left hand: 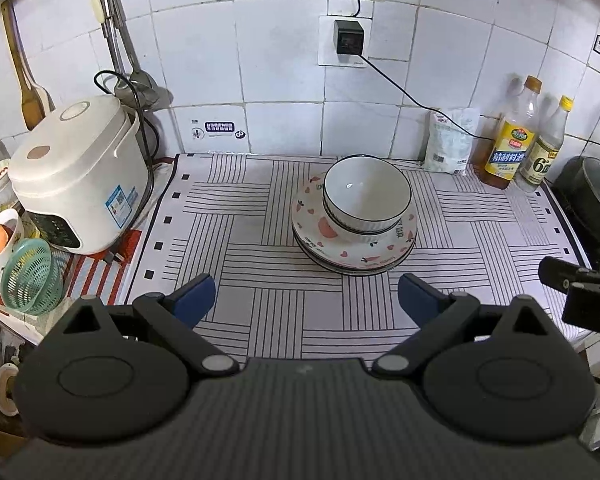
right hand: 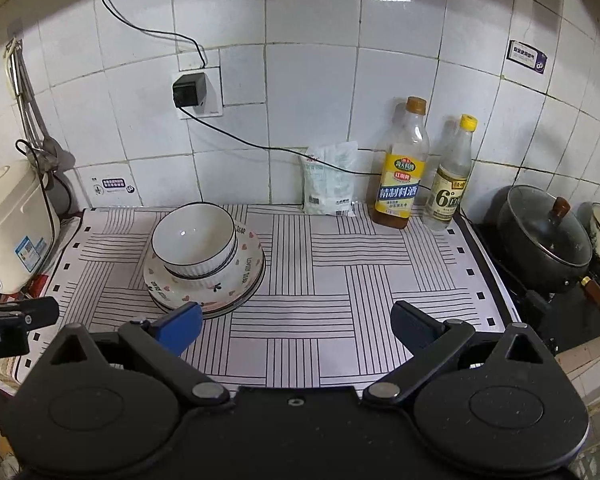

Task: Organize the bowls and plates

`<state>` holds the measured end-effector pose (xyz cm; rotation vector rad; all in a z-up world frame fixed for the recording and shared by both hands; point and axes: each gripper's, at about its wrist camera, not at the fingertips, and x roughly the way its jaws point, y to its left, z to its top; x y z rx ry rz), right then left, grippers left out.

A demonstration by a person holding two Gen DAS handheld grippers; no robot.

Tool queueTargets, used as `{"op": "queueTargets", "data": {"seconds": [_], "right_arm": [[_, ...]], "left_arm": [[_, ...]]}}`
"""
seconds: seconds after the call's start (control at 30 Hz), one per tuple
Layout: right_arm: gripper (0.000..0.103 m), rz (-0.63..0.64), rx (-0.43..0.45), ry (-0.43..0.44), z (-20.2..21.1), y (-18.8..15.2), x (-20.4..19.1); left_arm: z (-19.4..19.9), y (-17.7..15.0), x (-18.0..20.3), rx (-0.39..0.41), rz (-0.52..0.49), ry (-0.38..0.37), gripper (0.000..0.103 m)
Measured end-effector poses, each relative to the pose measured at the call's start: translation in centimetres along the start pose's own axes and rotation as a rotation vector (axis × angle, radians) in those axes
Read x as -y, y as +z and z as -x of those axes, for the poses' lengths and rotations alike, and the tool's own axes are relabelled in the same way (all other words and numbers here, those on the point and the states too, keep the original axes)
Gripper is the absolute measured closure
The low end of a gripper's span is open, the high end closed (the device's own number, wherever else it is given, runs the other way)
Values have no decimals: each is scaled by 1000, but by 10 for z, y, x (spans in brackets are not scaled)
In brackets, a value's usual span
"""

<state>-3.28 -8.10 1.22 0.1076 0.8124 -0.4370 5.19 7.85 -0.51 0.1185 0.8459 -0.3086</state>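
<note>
White ribbed bowls (left hand: 367,200) with thin dark rims are sitting nested one inside the other on top of a stack of plates (left hand: 354,248), the uppermost plate printed with pink hearts and lettering. The whole pile is resting near the middle of a striped mat (left hand: 244,248) covering the counter, toward the tiled back wall. The left gripper (left hand: 305,300) is hovering just in front of the stack, its blue-padded fingers spread wide and holding nothing. The right gripper (right hand: 296,326) is likewise hanging released and empty over the mat, with the pile lying ahead of its left finger; in its own view that blue pad is overlapping the near rim of the plates, though whether they are touching cannot be told. A white rice cooker (left hand: 76,176) is standing off the mat's left edge, two bottles (right hand: 400,168) and a white bag (right hand: 332,178) are lining the wall, and a lidded dark pot (right hand: 544,236) is sitting to the right.
</note>
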Motion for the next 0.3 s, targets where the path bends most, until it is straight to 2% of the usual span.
{"op": "queueTargets", "data": {"seconds": [0.3], "right_arm": [[1,-6,-21,-4,-8,0,2]], "left_arm": [[-5,2,1,-6,-10,11,4]]}}
